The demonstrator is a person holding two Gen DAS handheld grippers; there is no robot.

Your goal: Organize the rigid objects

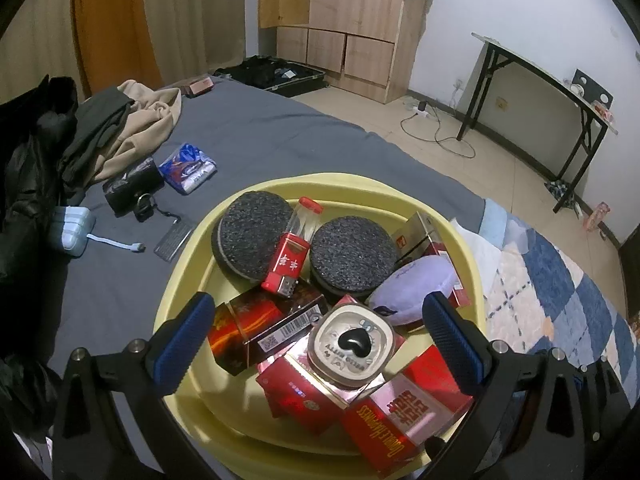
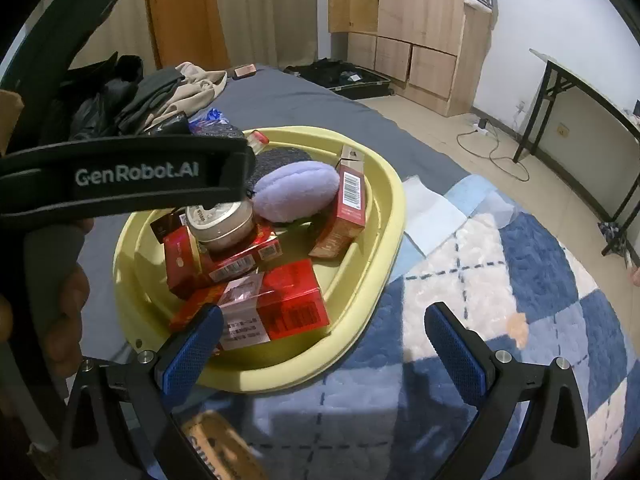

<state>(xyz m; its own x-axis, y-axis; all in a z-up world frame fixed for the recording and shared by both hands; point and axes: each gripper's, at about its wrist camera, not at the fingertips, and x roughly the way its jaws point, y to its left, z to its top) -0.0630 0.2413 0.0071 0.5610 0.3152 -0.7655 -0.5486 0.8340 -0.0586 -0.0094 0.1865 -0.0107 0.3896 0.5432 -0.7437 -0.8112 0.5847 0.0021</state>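
Left claw (image 1: 316, 332) gapes wide, holding nothing, above a yellow basin (image 1: 188, 248) on the bed (image 1: 256, 128). The basin holds red boxes (image 1: 396, 420), two black discs (image 1: 354, 254), a purple pouch (image 1: 416, 284) and a small tin (image 1: 352, 344). In the right wrist view a black strap (image 2: 136, 176) hides part of the basin. Right claw (image 2: 324, 344) is wide open and empty over a checked blanket (image 2: 552, 264); a tan box (image 2: 224, 448) is blurred and cut off. Behind stand a wardrobe (image 1: 356, 20) and a folding table (image 1: 560, 92).

One yellow basin (image 1: 188, 264) holds two black round sponges (image 1: 252, 236), one purple puff (image 1: 416, 284), one round tin (image 1: 352, 344), several red boxes (image 1: 404, 420).
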